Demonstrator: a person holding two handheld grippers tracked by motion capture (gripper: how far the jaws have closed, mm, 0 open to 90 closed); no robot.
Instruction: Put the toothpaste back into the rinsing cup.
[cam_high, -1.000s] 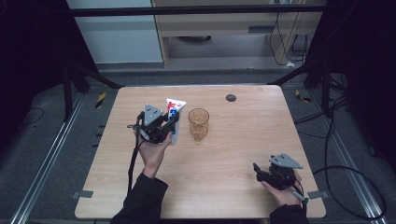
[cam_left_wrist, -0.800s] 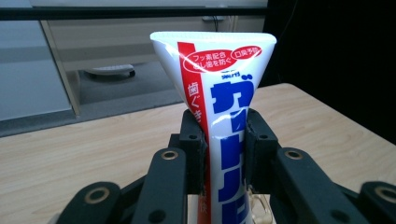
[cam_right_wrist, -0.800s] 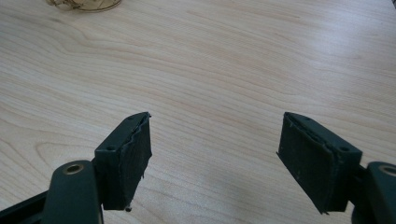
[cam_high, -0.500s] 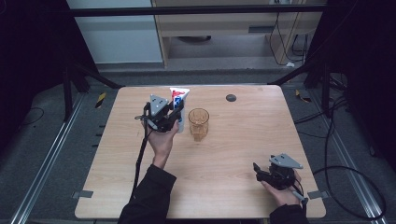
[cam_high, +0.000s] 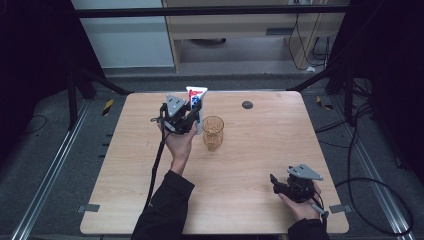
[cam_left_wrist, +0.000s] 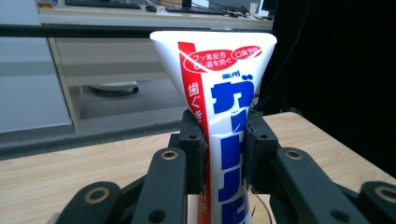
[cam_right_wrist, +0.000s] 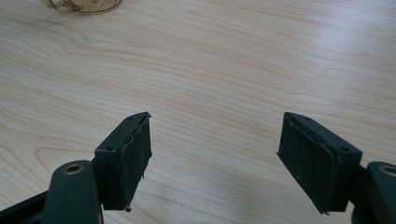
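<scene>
White toothpaste tube (cam_left_wrist: 219, 121) stands upright, crimped end up, pinched mid-body between the jaws of the left gripper (cam_high: 192, 116), held above the far-left part of the wooden table (cam_high: 250, 200). Amber glass cup (cam_high: 213, 133) sits just right of the tube, slightly nearer, its mouth open upward. Right gripper (cam_high: 276, 181) rests near-right, well apart, jaws spread and empty.

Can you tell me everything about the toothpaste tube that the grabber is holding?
The toothpaste tube is soft white plastic with a red stripe, big blue letters and red ovals near its wide, flat crimped end. It stands upright, flat end up, pinched at its waist between the left gripper and its black jaws. From the high view it is held up beside the amber glass cup. Its cap end is hidden.
</scene>
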